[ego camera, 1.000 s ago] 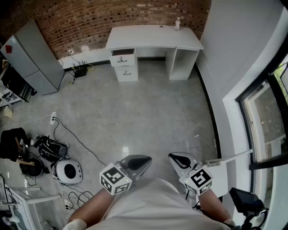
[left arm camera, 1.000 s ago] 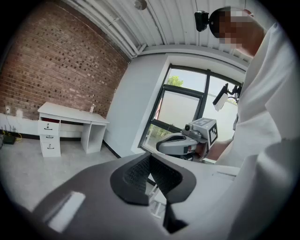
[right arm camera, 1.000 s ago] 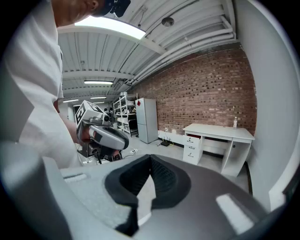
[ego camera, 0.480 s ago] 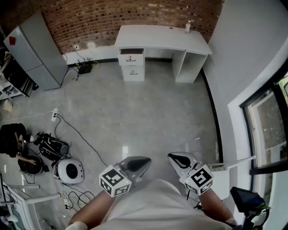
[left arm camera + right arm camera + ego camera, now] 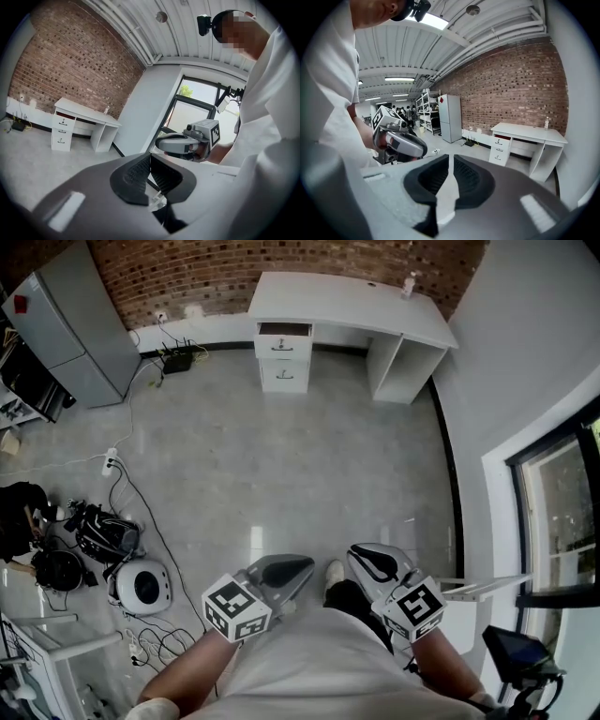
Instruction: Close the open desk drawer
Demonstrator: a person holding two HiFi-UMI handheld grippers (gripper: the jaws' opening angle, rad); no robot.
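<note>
Approach is judged the step in hand: the far table's (image 5: 347,298) open drawer (image 5: 283,331) must be reached, with the left hand-held gripper (image 5: 302,568) and right hand-held gripper (image 5: 362,560) held closed and empty.

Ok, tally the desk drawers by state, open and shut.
Open drawer: 1
Shut drawers: 2
Total: 3
</note>
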